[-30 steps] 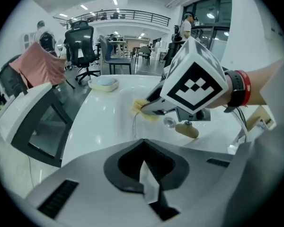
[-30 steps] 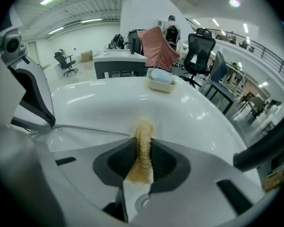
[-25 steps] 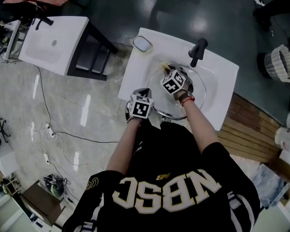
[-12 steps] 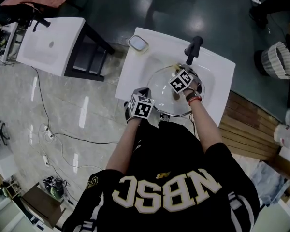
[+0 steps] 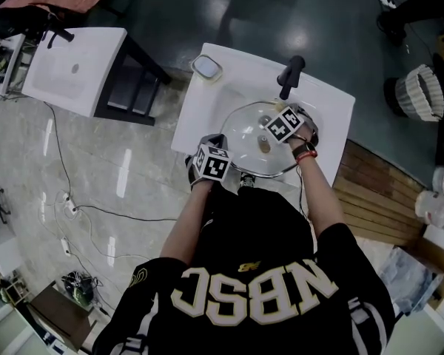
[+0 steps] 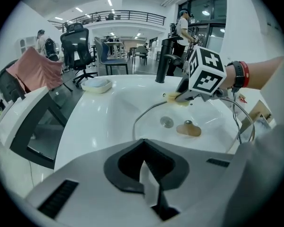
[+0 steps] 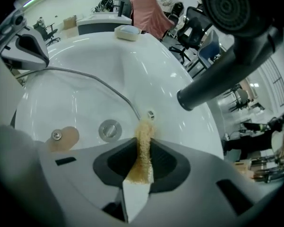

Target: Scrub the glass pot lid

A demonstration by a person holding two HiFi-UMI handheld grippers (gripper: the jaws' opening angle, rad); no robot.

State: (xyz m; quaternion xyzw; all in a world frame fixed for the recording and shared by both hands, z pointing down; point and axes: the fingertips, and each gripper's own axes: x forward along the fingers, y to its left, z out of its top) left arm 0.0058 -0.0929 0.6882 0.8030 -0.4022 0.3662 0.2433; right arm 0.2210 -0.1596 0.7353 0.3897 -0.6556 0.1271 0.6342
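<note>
Head view: a round clear glass pot lid with a metal rim [image 5: 244, 135] sits over the bowl of the white sink [image 5: 200, 109] and reaches the sink's near edge. The left gripper [image 5: 220, 157] is at the lid's near rim. The right gripper [image 5: 275, 120] is over the lid's far side, close to the black tap [image 5: 291, 75].

Left gripper view: the left gripper [image 6: 143, 157] has its jaws pressed together on the near rim of the lid [image 6: 146, 111]. The lid's brown knob [image 6: 188, 128] shows past them.

Right gripper view: the right gripper [image 7: 141, 157] pinches a yellow-brown scrub sponge [image 7: 143, 148]. The sponge's tip is right at the rim of the lid [image 7: 61, 103], below the tap [image 7: 227, 74].
</note>
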